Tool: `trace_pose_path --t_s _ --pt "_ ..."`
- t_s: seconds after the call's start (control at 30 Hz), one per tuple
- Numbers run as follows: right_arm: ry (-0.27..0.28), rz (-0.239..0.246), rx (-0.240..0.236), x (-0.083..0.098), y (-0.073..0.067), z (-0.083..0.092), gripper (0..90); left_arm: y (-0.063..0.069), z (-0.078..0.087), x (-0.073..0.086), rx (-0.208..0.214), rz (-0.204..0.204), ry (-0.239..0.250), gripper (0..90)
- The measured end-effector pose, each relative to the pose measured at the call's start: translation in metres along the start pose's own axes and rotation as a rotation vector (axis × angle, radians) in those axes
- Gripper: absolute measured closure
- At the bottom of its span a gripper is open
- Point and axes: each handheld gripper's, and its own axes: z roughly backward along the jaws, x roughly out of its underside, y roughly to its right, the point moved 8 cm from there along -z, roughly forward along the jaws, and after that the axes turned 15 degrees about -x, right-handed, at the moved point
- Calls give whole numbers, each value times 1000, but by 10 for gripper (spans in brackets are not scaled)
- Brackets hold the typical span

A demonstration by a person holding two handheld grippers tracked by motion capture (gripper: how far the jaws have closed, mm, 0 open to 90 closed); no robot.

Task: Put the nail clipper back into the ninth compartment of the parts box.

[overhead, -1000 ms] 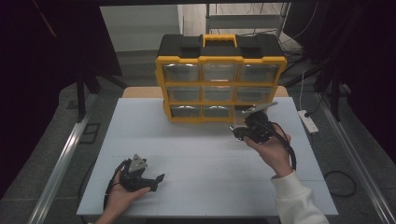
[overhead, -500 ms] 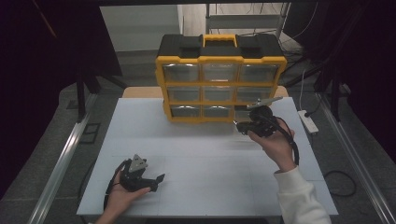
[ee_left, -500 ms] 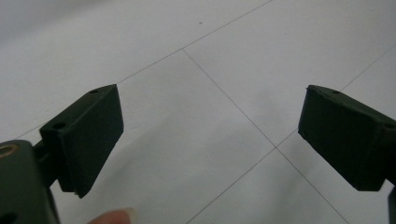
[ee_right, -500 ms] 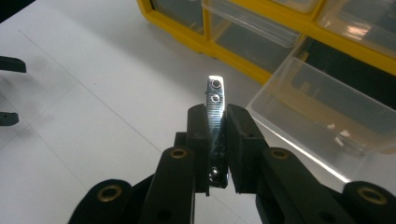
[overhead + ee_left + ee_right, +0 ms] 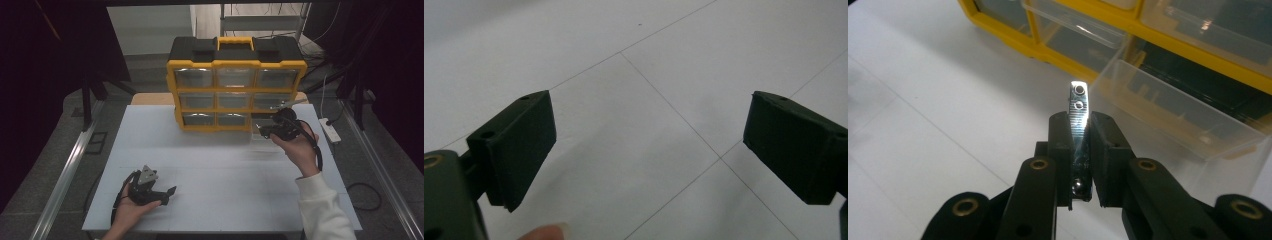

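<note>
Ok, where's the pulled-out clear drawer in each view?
High view: clear drawer at the yellow organizer's bottom right, by the right gripper.
Right gripper view: drawer right of the clamped metal strip.
Left gripper view: white table between open jaws.
Shared landmark: the yellow organizer.

The high view looks forward and down from above the near edge, taking in the whole table (image 5: 220,165) and the cabinet (image 5: 235,90) at its far side. The left gripper view sits low and close, facing bare tabletop. The right gripper view looks closely toward the cabinet's bottom drawers, which the high view shares.
</note>
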Motion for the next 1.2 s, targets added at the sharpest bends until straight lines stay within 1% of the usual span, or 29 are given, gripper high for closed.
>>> trace_pose_path --t_s 0.2,0.4,0.57,0.63,0.73,0.87,1.07,1.2 --pt "-3 -17 20 -2 10 -4 797 0 0 0 -1 0 0 75" --pt "-9 -19 41 -3 20 -7 797 0 0 0 -2 -2 -1 75" --pt "-4 -32 55 -6 30 -7 797 -1 0 0 -3 0 -2 76" --pt "-4 -35 64 -6 35 -7 797 -1 0 0 -3 1 -2 76" --pt "3 -41 68 -7 38 -7 797 -1 0 0 -3 2 -1 76" --pt "10 -53 91 -7 48 -3 797 -1 0 0 -2 2 0 76" --pt "24 -62 95 -8 52 1 797 -1 0 1 -3 0 -3 75" --pt "13 -59 100 -6 53 0 797 -1 0 1 -4 0 -3 75"
